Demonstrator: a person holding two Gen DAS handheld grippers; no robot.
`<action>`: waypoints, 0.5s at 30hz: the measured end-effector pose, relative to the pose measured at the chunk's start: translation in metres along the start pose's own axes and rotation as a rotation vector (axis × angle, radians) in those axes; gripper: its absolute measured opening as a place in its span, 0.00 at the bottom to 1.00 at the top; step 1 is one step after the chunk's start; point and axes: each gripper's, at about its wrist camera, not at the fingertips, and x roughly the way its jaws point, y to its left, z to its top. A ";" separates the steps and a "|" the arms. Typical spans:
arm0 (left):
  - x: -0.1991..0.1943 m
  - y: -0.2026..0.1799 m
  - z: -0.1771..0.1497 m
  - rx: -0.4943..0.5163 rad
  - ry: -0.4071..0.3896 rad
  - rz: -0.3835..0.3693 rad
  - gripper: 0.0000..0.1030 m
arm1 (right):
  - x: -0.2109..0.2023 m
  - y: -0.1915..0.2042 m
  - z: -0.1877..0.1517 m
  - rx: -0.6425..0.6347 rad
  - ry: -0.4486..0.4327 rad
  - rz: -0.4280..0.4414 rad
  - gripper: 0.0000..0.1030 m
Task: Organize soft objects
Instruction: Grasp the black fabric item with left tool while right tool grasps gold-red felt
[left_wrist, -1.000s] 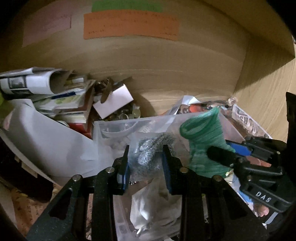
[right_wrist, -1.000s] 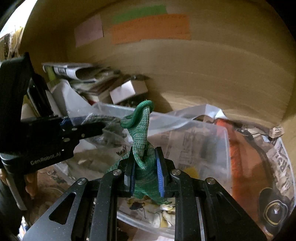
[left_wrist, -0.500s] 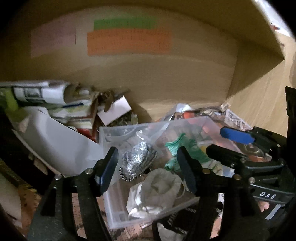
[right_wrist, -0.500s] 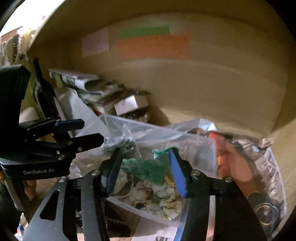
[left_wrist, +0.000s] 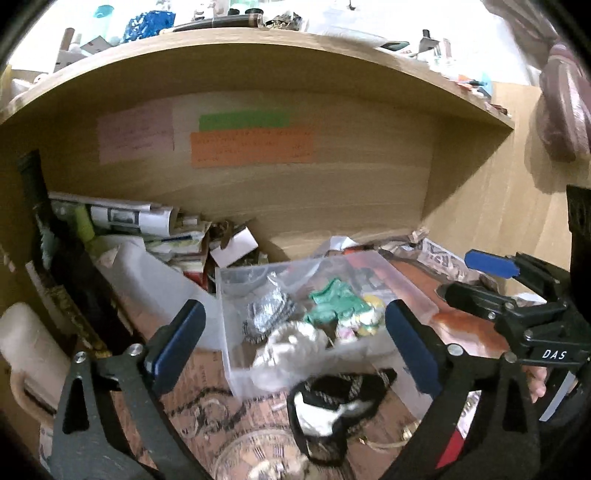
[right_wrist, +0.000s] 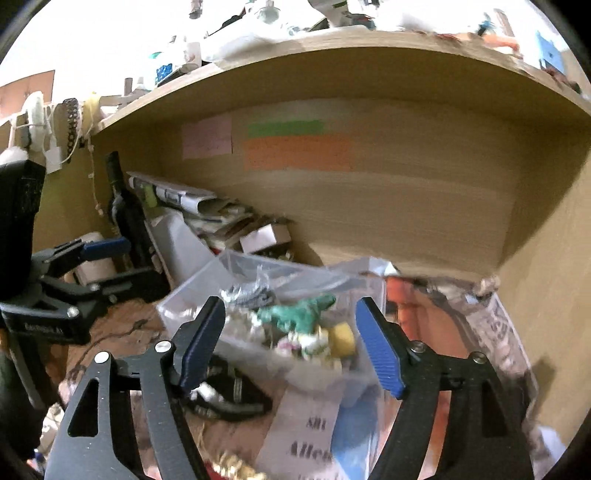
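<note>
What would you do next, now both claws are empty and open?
Probably lower the left gripper toward the black-and-white cloth lying outside the clear bin. The green cloth and grey one already lie inside, and the right gripper is open too.

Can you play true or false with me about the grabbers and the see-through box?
1. The green cloth lies inside the clear box. True.
2. The right gripper is squeezing the green cloth. False: it is open and holds nothing.
3. The left gripper is open. True.
4. The grey sparkly cloth lies outside the box. False: it is in the box, beside the green cloth.
5. An orange paper is stuck on the wooden back wall. True.
</note>
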 end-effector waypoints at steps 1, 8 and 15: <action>-0.002 -0.001 -0.004 -0.003 0.007 -0.004 0.98 | -0.002 0.000 -0.006 0.005 0.008 -0.002 0.69; 0.004 -0.010 -0.043 -0.020 0.116 -0.024 0.98 | -0.002 0.003 -0.059 0.054 0.137 0.016 0.69; 0.022 -0.008 -0.083 -0.061 0.240 -0.026 0.98 | 0.013 0.009 -0.103 0.094 0.261 0.053 0.69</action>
